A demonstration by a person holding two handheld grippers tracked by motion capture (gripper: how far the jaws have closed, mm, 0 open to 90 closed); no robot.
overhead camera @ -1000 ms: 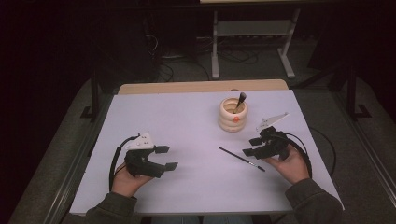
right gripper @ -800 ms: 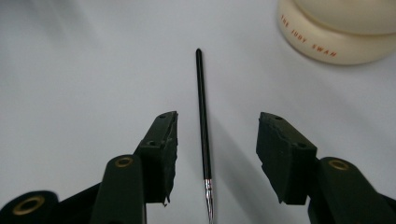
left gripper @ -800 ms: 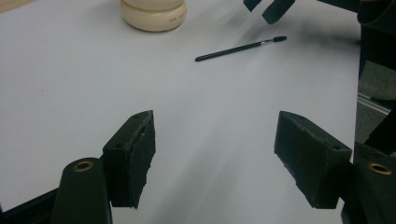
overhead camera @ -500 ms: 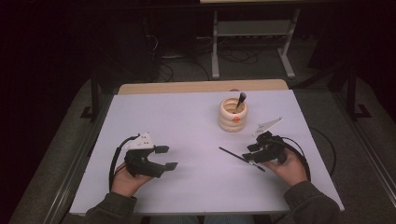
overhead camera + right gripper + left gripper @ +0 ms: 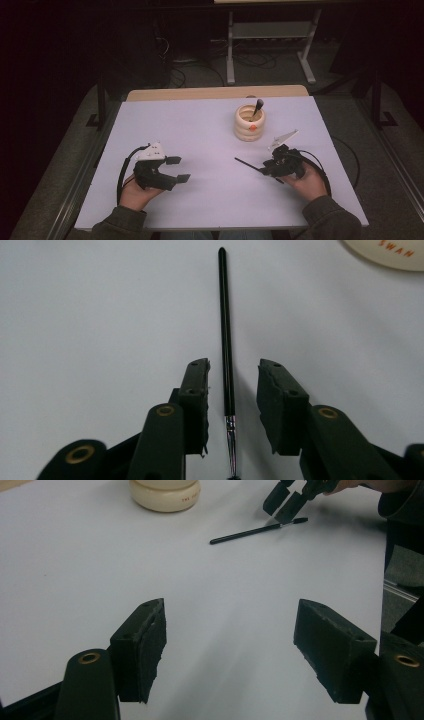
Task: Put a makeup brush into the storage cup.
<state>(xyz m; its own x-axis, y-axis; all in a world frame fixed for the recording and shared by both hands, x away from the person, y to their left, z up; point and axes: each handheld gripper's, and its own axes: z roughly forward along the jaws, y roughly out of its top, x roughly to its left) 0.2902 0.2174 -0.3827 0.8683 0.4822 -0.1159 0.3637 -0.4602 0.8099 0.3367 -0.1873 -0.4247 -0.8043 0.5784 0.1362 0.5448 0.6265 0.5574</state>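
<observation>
- High view: the desk [image 5: 200,130] carries a thin black brush [image 5: 248,164] lying flat, its long axis slanting from upper left to lower right. Its lower-right end runs under the right tongs [image 5: 270,167]; its free end points away to the left. The left tongs [image 5: 178,169] sit well apart from it, wide open and empty. A cream ribbed cup [image 5: 249,124] holding another brush stands behind the right tongs.
- Left gripper view: the left tongs [image 5: 230,645] gape over bare desk. The brush [image 5: 257,530] lies far off, near the cup [image 5: 165,495], with the right tongs [image 5: 282,502] at its ferrule end.
- Right gripper view: the brush [image 5: 226,340] runs straight between the jaws of the right tongs [image 5: 232,400], handle tip pointing away, metal ferrule nearest the camera. The jaws have just been closing; a narrow gap shows each side, so the pads do not press it yet.
</observation>
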